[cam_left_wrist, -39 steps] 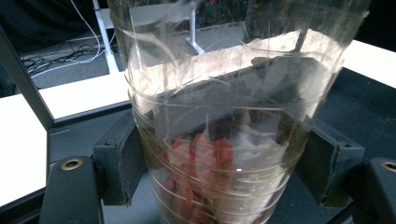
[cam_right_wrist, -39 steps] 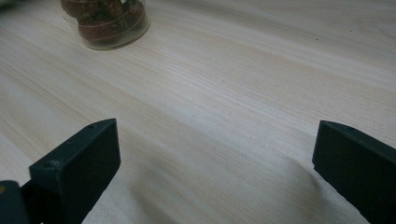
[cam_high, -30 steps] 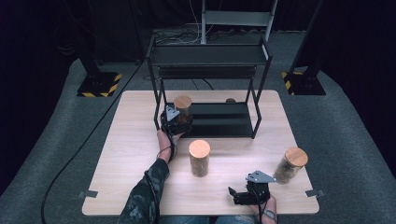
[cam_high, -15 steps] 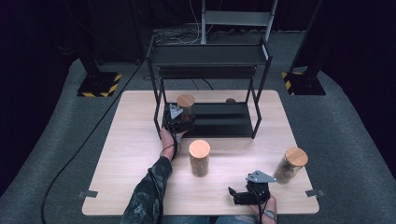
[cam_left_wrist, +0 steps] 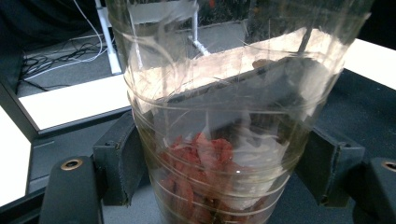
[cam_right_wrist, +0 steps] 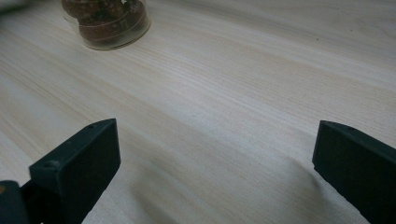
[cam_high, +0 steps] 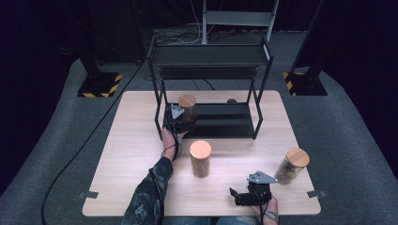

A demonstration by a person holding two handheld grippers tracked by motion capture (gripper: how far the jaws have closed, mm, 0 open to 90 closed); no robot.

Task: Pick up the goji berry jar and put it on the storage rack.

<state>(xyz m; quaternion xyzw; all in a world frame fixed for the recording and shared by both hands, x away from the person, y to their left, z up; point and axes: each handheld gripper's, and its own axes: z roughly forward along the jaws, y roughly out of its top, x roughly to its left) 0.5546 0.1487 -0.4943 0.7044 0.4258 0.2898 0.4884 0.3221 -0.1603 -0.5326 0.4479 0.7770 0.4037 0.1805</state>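
Observation:
My left gripper (cam_high: 178, 119) is shut on a clear jar with a cork lid (cam_high: 187, 104) at the left end of the black rack's lower shelf (cam_high: 220, 119). In the left gripper view both pads (cam_left_wrist: 119, 163) press the jar's glass wall (cam_left_wrist: 219, 116), and red and white pieces lie inside it. My right gripper (cam_high: 240, 197) rests near the table's front edge, its jaws wide apart over bare wood (cam_right_wrist: 215, 140) with nothing between them. A second cork-lidded jar (cam_high: 200, 158) stands mid-table, and a third (cam_high: 292, 165) stands at the right.
The two-tier black rack (cam_high: 211, 56) stands at the back of the light wooden table (cam_high: 136, 154). A jar's base (cam_right_wrist: 107, 21) shows far off in the right gripper view. A cable (cam_high: 80, 150) trails across the grey floor on the left.

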